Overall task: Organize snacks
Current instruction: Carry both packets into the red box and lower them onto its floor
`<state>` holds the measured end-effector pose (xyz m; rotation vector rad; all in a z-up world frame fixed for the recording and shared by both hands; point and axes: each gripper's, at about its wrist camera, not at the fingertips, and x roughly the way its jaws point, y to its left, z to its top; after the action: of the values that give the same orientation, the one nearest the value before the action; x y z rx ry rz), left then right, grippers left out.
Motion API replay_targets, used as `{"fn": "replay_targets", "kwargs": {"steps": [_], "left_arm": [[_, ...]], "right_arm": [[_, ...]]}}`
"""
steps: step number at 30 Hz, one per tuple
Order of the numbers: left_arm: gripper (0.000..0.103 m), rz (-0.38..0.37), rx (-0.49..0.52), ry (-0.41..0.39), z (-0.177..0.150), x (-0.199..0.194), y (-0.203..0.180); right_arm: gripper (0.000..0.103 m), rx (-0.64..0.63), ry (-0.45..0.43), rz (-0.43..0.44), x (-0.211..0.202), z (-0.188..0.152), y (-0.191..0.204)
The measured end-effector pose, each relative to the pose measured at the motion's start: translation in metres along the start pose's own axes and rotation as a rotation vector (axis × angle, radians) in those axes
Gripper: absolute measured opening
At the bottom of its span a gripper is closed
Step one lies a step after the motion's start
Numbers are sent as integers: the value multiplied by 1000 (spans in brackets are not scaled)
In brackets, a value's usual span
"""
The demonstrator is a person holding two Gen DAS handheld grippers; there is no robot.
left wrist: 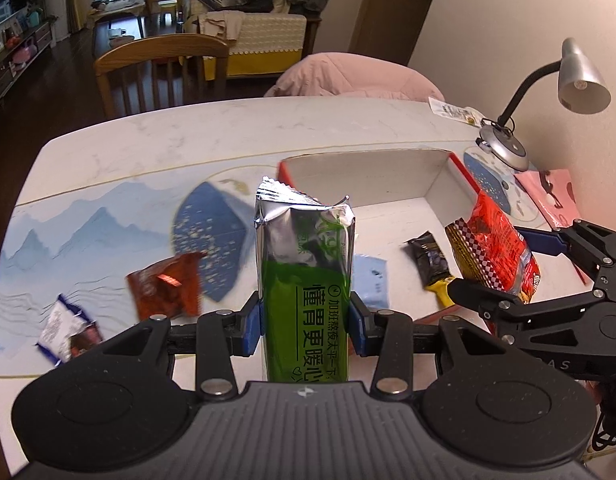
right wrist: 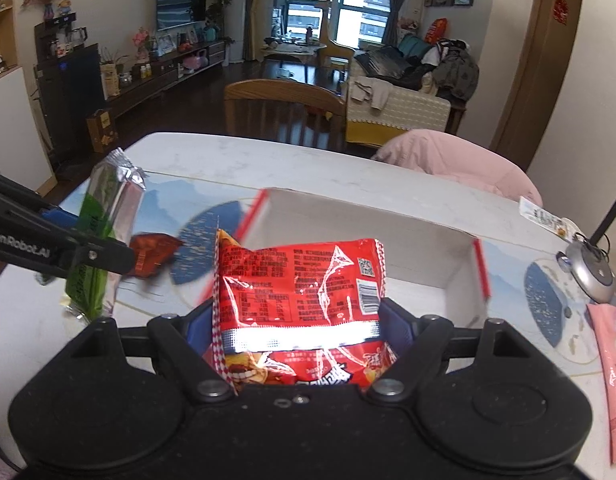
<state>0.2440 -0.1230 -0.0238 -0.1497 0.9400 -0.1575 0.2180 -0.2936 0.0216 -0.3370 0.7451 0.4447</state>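
My left gripper (left wrist: 306, 322) is shut on a tall green and silver snack pack (left wrist: 304, 276), held upright above the table; the same green pack (right wrist: 100, 240) shows at the left of the right wrist view. My right gripper (right wrist: 298, 326) is shut on a red snack bag (right wrist: 300, 300), which also appears at the right of the left wrist view as the red bag (left wrist: 494, 244). An open white box with red edges (left wrist: 440, 184) lies on the table just beyond both packs; the box wall (right wrist: 436, 256) stands behind the red bag.
Loose snacks lie on the table mat: an orange packet (left wrist: 166, 288), a white and blue packet (left wrist: 64, 330), a light blue packet (left wrist: 372, 280) and a black and yellow bar (left wrist: 432, 268). A desk lamp (left wrist: 508, 144) stands at the right by a pink pouch (right wrist: 614, 364). A wooden chair (left wrist: 160, 64) is beyond.
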Motion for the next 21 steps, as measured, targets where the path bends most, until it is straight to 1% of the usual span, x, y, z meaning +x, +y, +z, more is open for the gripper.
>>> {"fn": "replay_targets", "kwargs": {"steps": [4, 11, 15, 18, 21], "left_arm": [[42, 6, 16, 10, 12, 17, -20], [42, 28, 45, 24, 31, 43, -50], [42, 45, 45, 37, 46, 58, -60], [42, 55, 38, 58, 57, 73, -65], [42, 72, 53, 77, 68, 90, -73]], "right_arm": [[82, 11, 16, -24, 9, -5, -27], [82, 35, 50, -31, 32, -12, -70], [82, 19, 58, -52, 45, -11, -83], [82, 17, 68, -42, 54, -8, -91], [82, -11, 82, -48, 65, -7, -93]]}}
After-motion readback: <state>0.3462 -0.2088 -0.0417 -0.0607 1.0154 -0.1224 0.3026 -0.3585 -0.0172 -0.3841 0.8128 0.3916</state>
